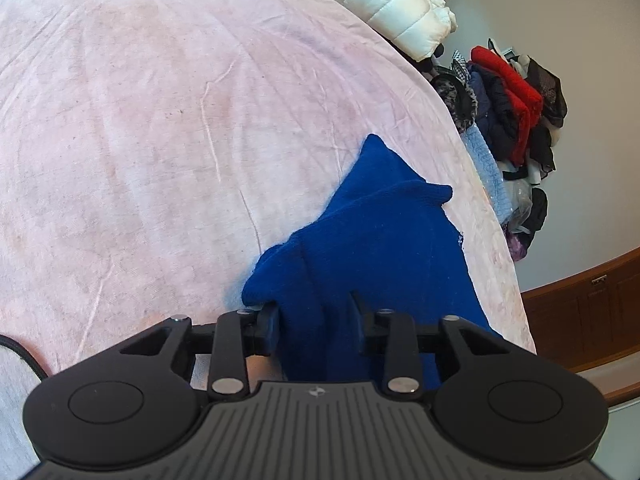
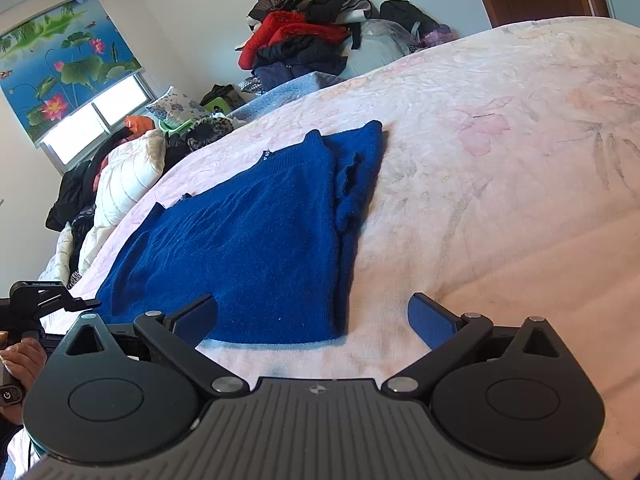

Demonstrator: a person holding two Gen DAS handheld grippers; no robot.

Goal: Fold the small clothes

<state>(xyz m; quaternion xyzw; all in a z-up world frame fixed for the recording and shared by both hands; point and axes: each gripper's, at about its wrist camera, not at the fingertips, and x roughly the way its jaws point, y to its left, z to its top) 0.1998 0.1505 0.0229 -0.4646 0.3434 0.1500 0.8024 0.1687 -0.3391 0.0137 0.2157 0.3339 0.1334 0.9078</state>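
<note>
Left gripper (image 1: 316,320): its jaws are closed on a bunched hem corner of the blue knit sweater (image 1: 372,248) — cloth is seen packed between the two fingers, and the grip looks to be on several layers rather than one.
Blue knit sweater (image 2: 248,240): it is laid on the pink bedspread (image 2: 500,200), already folded lengthwise, with a narrower strip, probably a sleeve, doubled over along its right side in the right wrist view. The neck end is pointed away towards the clothes pile (image 2: 312,36) by the wall.
Right gripper (image 2: 314,322): its jaws are held wide apart, nothing being pinched; the near hem is straddled — one finger over the knit, the other over bare bedspread just beyond the hem corner.
Step in hand: the near hem appears to be taken at both corners so that the bottom can be carried up to the neck.
How it is best done: the right jaws should be lowered until the hem corner is fully between the pads, and all layers should be caught, or the folded sleeve may be left behind. Both corners are best lifted together and level, so that the fold line stays square.
Risk: the soft bedspread could be pinched along with the knit if the fingers are pressed in too deep.
</note>
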